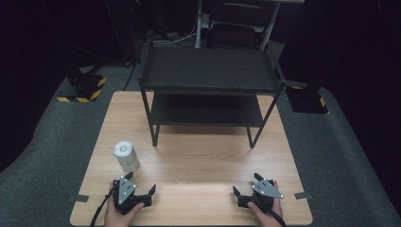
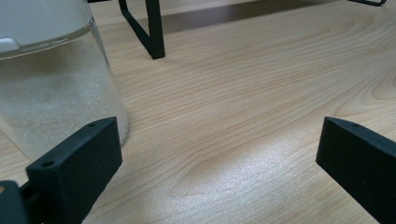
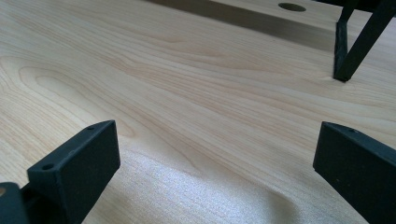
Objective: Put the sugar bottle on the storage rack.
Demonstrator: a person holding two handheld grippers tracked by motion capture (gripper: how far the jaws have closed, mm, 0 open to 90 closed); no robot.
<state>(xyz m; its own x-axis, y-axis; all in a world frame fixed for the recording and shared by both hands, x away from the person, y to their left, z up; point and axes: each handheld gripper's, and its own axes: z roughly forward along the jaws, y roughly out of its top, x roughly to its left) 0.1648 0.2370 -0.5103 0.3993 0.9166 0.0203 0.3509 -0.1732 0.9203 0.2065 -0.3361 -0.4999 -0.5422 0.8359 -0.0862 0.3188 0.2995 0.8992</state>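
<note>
A person is sitting at the near edge of a light wooden table (image 1: pixel 198 156), holding a pair of black tongs in each hand. The left tongs (image 1: pixel 141 185) are resting near the near-left corner, their jaws standing wide apart and gripping nothing. The right tongs (image 1: pixel 247 184) are lying near the near-right corner, likewise spread wide and empty, with bare wood showing between the jaws in the right gripper view. The person's left hand (image 1: pixel 120 215) and right hand (image 1: pixel 267 213) are coming in over the near edge, each wrapped around its tool.

A clear jar (image 1: pixel 126 157) with a white lid is standing upright toward the left edge of the table, just beyond the left tongs and slightly to their outer side. In the left gripper view the jar (image 2: pixel 56 88) is looming beside the left-hand jaw, holding a pale, grainy filling, though whether jaw and glass are touching cannot be told.

A black two-tier metal shelf rack (image 1: pixel 208 90) is occupying the far half of the table, both tiers bare. One of its legs (image 2: pixel 152 32) is showing in the left gripper view.
</note>
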